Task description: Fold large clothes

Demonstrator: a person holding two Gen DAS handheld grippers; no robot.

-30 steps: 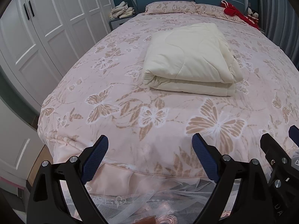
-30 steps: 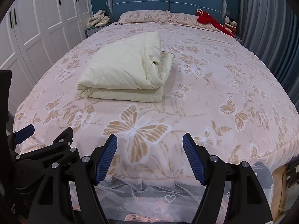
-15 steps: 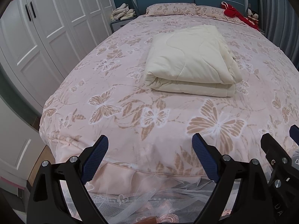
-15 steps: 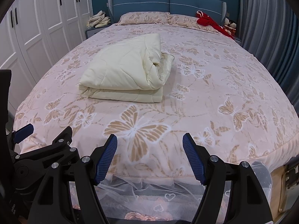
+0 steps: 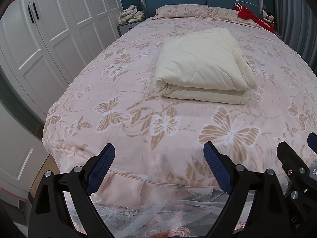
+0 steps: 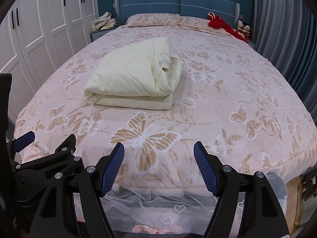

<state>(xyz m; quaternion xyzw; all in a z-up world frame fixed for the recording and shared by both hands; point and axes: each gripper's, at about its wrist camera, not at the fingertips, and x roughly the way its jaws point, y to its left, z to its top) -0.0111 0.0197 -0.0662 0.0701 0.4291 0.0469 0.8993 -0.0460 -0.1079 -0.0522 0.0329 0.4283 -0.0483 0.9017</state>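
Folded cream quilt [image 5: 202, 69] lies ahead of both grippers; left gripper [image 5: 158, 166] and right gripper [image 6: 158, 164] spread wide, empty.

The folded quilt [image 5: 204, 67] lies on the bed [image 5: 122, 107], before the pillows [image 5: 181, 11].

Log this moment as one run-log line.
cream quilt: folded, on bed | left gripper: open, empty | right gripper: open, empty

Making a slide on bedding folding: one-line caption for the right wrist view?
Open right tongs at the foot of a butterfly-print bed, facing a folded cream quilt.
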